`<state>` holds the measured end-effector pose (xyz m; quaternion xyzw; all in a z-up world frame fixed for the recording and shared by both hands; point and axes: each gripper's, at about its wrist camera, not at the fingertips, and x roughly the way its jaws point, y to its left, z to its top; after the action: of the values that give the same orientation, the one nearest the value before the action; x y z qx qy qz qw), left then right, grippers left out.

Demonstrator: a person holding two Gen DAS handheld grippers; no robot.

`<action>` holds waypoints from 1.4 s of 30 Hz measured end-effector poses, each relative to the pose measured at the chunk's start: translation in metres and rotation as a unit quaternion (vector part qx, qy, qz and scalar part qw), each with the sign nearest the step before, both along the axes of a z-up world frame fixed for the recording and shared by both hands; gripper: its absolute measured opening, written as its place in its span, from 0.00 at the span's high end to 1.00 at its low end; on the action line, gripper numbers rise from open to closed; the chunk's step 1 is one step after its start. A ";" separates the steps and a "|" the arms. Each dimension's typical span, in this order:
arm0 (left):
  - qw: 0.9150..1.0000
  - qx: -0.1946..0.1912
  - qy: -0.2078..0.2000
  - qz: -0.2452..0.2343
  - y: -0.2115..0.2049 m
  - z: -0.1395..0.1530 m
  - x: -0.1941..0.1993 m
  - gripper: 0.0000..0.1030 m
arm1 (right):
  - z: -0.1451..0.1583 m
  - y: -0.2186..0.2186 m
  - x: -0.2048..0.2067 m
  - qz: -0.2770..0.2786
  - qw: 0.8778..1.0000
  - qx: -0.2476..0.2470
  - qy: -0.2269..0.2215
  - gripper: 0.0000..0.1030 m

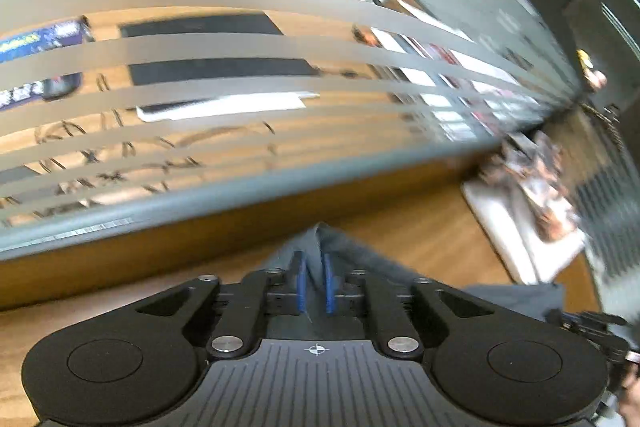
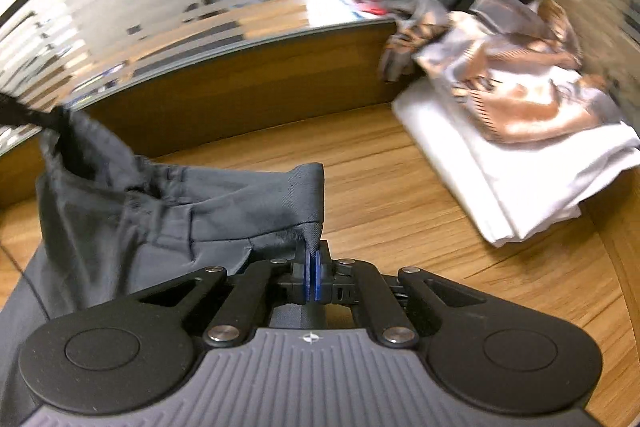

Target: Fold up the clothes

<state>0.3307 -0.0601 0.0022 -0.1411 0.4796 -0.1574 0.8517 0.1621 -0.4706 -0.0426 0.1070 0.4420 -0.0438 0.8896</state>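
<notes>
Grey trousers in both jaws

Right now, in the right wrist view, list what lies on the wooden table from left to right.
Grey trousers → right gripper, jaws pinching the waistband corner → bare wooden table → folded white cloth under a satiny pink-and-grey garment.

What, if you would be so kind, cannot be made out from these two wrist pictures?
- Grey trousers: legs cut off by the right wrist view's lower left edge and hidden behind the right gripper.
- Left gripper: whether its jaws truly press the cloth; they stand slightly apart.
- Pile of folded clothes: blurred, pieces uncountable.
- Room behind the striped glass: blurred, frosted over.
</notes>
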 end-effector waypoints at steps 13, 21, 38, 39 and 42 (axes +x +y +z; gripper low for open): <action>0.985 0.148 -0.001 -0.084 -0.033 -0.063 -0.023 0.34 | -0.053 -0.026 0.006 -0.026 0.998 0.020 0.056 0.40; 0.984 0.148 0.011 -0.103 -0.061 -0.098 -0.002 0.30 | -0.085 -0.019 0.002 -0.022 0.995 0.050 0.078 0.33; 0.962 0.220 -0.016 -0.160 -0.108 -0.128 0.032 0.28 | -0.116 -0.018 0.067 0.026 0.996 0.007 0.086 0.49; 0.961 0.221 -0.016 -0.163 -0.109 -0.131 0.031 0.28 | -0.117 -0.018 0.067 0.026 0.996 0.004 0.086 0.53; 0.966 0.207 -0.014 -0.156 -0.107 -0.139 0.029 0.28 | -0.119 -0.020 0.066 0.022 0.996 0.002 0.084 0.71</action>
<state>0.3599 -0.1670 -0.1368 0.1174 0.5055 -0.1875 0.8340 0.2279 -0.4907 -0.1614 0.0953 0.5178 -0.0320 0.8496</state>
